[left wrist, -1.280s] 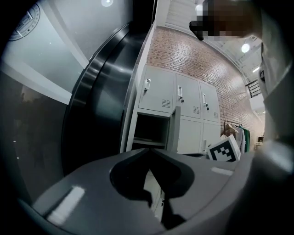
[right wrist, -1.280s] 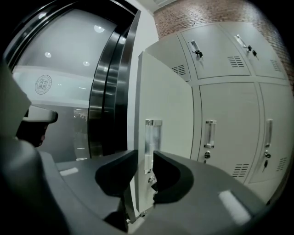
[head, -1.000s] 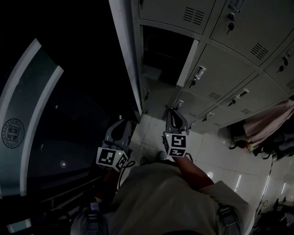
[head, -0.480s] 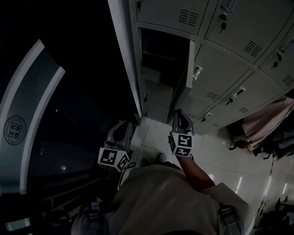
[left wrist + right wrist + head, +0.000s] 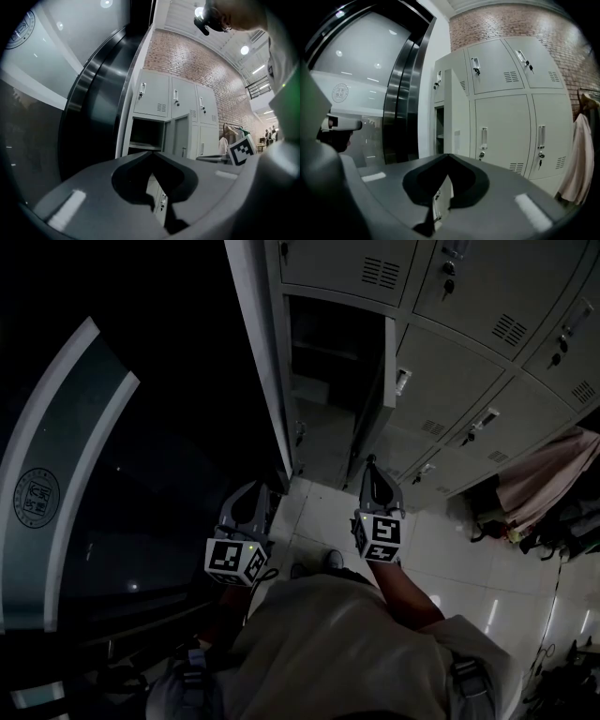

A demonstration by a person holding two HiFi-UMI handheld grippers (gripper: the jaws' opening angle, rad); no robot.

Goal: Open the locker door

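Standing swung outward at upper centre of the head view, the pale grey metal locker door (image 5: 383, 381) looks already opened, with left gripper (image 5: 265, 489) and right gripper (image 5: 372, 465) below it, both pinched closed on nothing.

Both held out level, side by side: left gripper (image 5: 260, 487) jaws together, right gripper (image 5: 372, 461) jaws just closed, nothing between them
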